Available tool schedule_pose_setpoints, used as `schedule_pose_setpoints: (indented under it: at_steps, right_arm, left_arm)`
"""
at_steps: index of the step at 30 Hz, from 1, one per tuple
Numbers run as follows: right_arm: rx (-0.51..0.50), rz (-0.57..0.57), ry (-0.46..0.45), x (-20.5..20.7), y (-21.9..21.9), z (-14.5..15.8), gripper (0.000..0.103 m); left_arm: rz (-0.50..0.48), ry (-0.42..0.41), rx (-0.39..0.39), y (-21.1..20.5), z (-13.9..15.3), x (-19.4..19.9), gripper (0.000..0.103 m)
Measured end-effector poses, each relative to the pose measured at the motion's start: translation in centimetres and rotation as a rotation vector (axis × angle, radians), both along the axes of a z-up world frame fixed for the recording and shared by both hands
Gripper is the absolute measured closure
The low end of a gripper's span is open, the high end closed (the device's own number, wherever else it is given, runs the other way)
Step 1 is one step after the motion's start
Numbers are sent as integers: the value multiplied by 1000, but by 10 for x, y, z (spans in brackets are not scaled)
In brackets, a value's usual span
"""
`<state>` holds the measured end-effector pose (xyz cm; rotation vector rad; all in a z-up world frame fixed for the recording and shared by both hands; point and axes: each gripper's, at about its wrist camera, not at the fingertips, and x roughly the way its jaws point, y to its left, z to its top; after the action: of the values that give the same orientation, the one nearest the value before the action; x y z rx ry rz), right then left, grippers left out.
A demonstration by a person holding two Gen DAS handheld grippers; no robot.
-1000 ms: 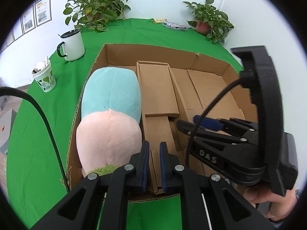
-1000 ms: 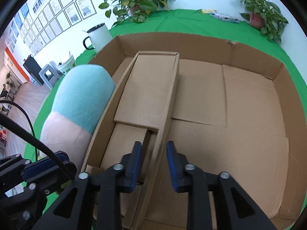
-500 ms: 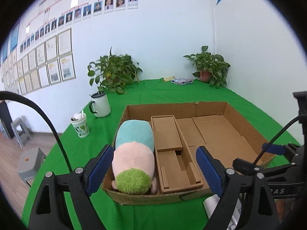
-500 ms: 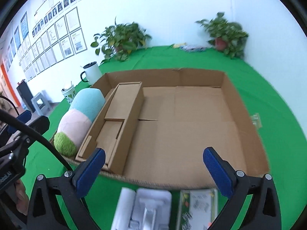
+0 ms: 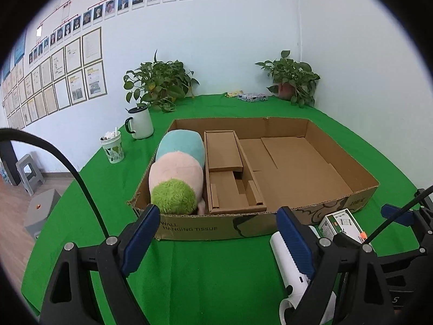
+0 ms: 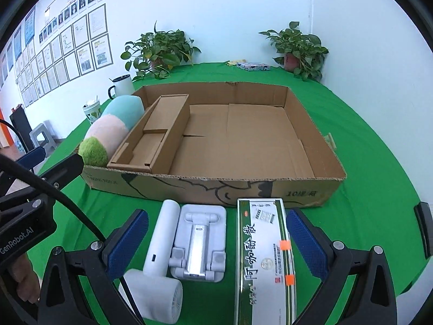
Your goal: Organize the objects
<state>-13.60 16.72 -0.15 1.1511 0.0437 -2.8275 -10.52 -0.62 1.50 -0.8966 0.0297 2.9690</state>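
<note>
- Since a second ago both tongs have backed out of the shallow brown cardboard box [image 6: 311, 140] and opened up: they were nearly pinched together down by the folded cardboard insert [image 5: 230, 173], and now they hang over the near strip of the green table [image 6: 365, 140] with the whole box in front of them.
- Left tongs [image 5: 216, 237]: jaws spread wide, holding nothing, hovering in front of the box's near wall. Right tongs [image 6: 213, 239]: also wide open and empty, sitting right above the three loose items.
- Already in the box: the soft plush toy in teal, pink and fuzzy green [image 5: 178, 168], tucked along the left wall next to the insert. The big right part of the box looks bare.
- Still outside, lined up on the table just near the box wall: a white handheld fan-like gadget [image 6: 159, 257] on the left, a pale grey folding stand [image 6: 199, 243] in the middle, and a long green-and-white printed carton [image 6: 263, 257] on the right, all close side by side.
- Handling guesses: the carton looks light and fairly stiff, so I'd pinch it across its narrow width near the middle and not squeeze hard, or the card could dent. The fan's handle is smooth and round and could roll or slip; grab the handle squarely. The stand is hard plastic with a hinge, so take it by the flat sides.
- Not task stuff: white mug [image 5: 140, 123], patterned paper cup [image 5: 112, 147], potted plants at the far edge.
</note>
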Motion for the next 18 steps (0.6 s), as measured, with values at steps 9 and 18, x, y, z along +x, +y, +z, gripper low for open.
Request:
schedule_pose_setpoints:
  at_steps: [9,18]
  right_arm:
    - [10,50,7,11,-10,-7,3]
    - [2,70,44,11,-7,-2,3]
  left_arm:
    - [-10,-12,21,1,-6,7,15]
    - [-25,-17,50,1,-7,5,16]
